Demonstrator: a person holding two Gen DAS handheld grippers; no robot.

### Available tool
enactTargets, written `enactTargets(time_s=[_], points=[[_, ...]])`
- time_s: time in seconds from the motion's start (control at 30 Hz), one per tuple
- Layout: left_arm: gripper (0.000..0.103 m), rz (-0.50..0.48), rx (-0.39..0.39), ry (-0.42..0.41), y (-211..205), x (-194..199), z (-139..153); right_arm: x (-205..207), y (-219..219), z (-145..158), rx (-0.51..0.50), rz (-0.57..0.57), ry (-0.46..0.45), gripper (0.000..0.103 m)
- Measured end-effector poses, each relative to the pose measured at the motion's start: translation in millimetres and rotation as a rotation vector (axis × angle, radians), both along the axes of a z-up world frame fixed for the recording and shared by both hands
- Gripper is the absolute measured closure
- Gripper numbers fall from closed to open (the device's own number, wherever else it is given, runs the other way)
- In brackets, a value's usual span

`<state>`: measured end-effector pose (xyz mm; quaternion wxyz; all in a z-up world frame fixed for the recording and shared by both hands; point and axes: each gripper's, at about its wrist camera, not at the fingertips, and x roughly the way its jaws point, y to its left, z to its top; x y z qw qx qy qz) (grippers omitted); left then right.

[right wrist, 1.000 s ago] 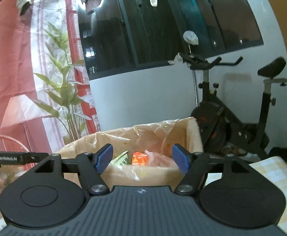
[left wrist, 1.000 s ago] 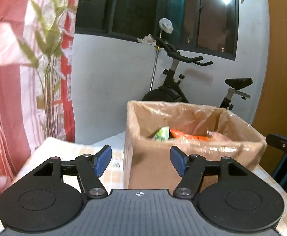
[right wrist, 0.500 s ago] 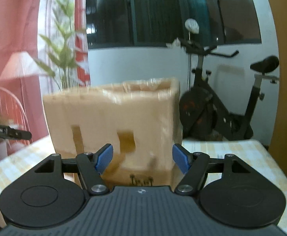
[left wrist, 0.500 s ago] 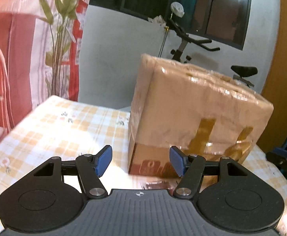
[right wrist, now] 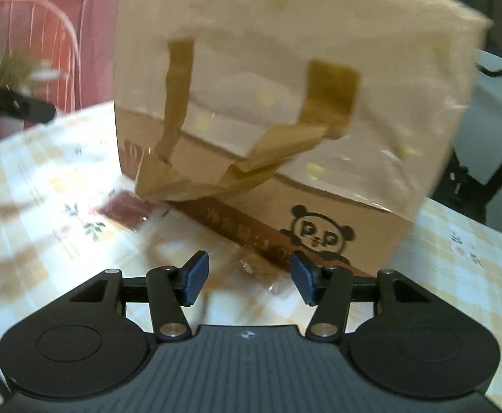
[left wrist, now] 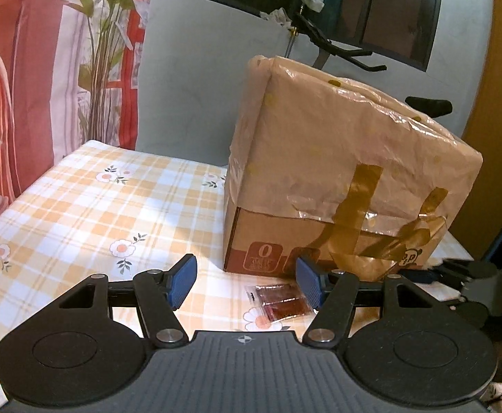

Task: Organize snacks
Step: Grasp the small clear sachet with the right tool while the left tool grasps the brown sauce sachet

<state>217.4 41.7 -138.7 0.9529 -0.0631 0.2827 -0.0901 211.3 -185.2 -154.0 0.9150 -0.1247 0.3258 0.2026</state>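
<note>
A cardboard box [left wrist: 337, 172] lined with crinkled plastic stands on the checked tablecloth [left wrist: 96, 206]; its inside is hidden from this low angle. Small clear packets with red-brown filling [left wrist: 278, 301] lie on the cloth at the foot of the box. My left gripper [left wrist: 246, 284] is open just above them, with the packets nearer its right finger. In the blurred right wrist view the box [right wrist: 285, 86] fills the frame and a red packet [right wrist: 127, 211] lies at its left corner. My right gripper [right wrist: 247, 282] hangs low before the box, its jaws closing with nothing gripped between them.
The right gripper's tip [left wrist: 457, 275] shows at the right edge of the left wrist view. The left gripper [right wrist: 13, 103] shows at the left of the right wrist view. An exercise bike [left wrist: 337, 48], a plant [left wrist: 103, 51] and a red curtain stand behind the table.
Both grippers have dropped from above the box's open top to table level in front of it. The packets came into view. The right gripper's fingers have drawn closer together.
</note>
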Motion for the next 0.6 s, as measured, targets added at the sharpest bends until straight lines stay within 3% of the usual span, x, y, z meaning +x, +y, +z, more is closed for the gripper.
enactTargets(time_s=[0.13,0.4,0.6], points=[[0.037,0.001,0.007,0.012,1,-1,-3,13,3,-8,-0.045,0.013,0.032,0.047],[0.037,0.002,0.006,0.032,0,0,-10,7,-17,-5,0.131,-0.042,0.162,0.047],[0.037,-0.011,0.006,0.035,-5,-2,-10,4,-15,0,0.132,-0.036,0.17,0.047]])
